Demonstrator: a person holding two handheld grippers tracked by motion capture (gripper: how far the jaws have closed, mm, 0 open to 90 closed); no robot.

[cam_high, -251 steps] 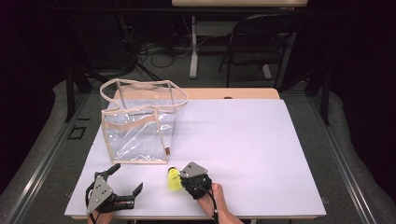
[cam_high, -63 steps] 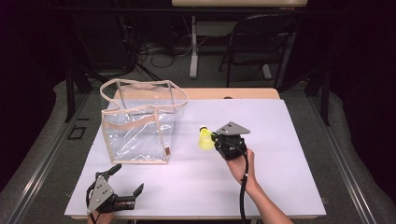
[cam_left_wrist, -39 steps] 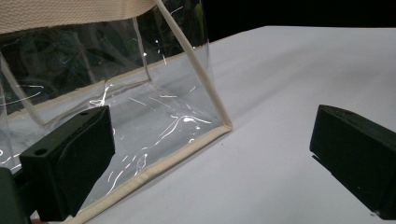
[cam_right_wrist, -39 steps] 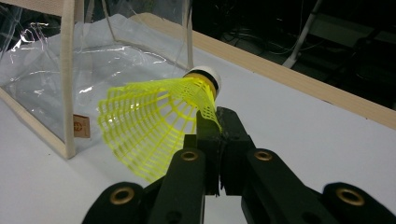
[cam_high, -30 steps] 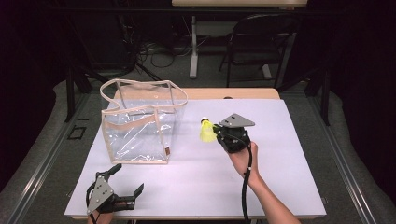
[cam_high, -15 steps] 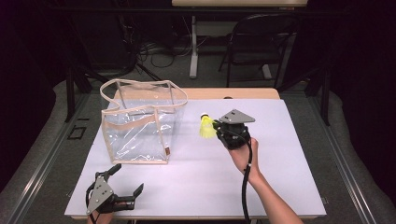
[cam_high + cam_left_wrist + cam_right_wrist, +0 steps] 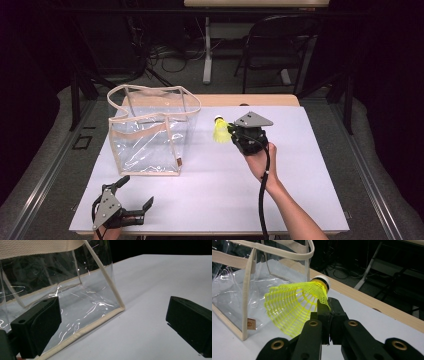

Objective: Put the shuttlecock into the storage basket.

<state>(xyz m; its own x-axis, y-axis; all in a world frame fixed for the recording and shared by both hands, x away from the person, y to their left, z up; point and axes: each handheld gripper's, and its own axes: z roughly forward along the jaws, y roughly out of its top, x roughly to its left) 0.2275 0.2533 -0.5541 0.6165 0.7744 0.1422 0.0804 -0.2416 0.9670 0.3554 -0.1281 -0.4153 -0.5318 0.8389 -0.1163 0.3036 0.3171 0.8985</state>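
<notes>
White tabletop (image 7: 300, 165), dark room behind. Right gripper (image 7: 231, 134) clamped on yellow shuttlecock (image 7: 220, 132), aloft just beside clear bag (image 7: 150, 135), short of its rim. Left gripper (image 7: 131, 192) wide apart, empty, near bag's front corner. Pickup done; drop into bag left.

Yellow mesh shuttlecock (image 7: 294, 307), clear beige-trimmed bag (image 7: 150, 131), white table (image 7: 310, 165)

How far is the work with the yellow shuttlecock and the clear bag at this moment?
Done: the right tool is shut on the skirt of the shuttlecock and holds it above the table. In hand: it is beside the clear bag, near its rim. Left: putting it inside. The left tool is open, near the table's edge.
</notes>
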